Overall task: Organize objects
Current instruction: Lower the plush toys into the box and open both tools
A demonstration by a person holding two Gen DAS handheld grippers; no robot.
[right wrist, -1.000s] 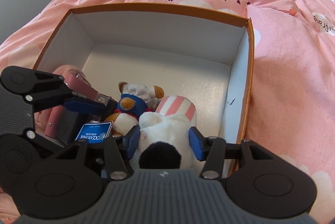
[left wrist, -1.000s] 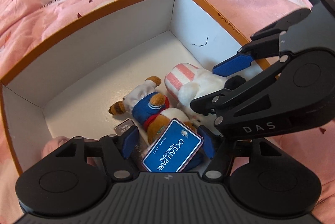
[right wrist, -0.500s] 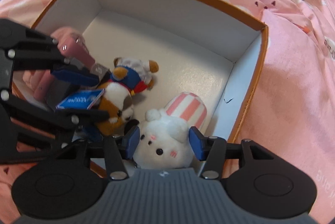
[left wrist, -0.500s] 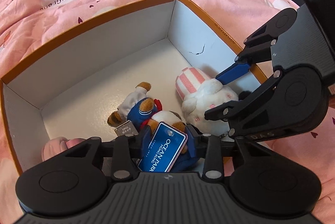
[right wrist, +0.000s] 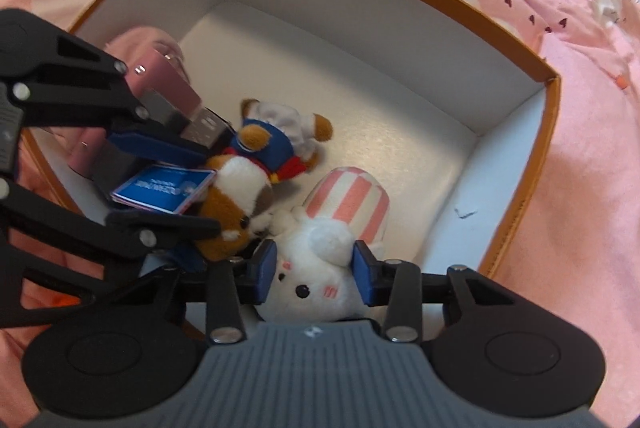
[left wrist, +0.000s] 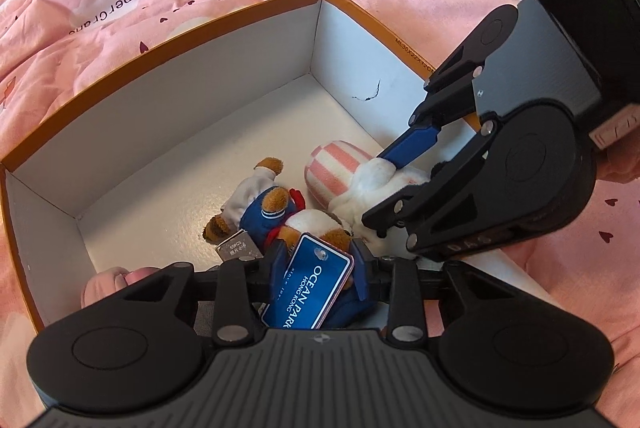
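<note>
Pink-striped white plush (right wrist: 340,228), orange-rimmed white box (left wrist: 240,8).

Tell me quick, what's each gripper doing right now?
Left gripper: just closed on the brown plush with the blue tag.
Right gripper: closing on the white plush, pads touching it.

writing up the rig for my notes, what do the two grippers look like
Both the left gripper and the right gripper are matte black linkages with silver rivets, blue pads on the jaws and a ribbed grey body. The right one shows faint raised lettering and a green light.
</note>
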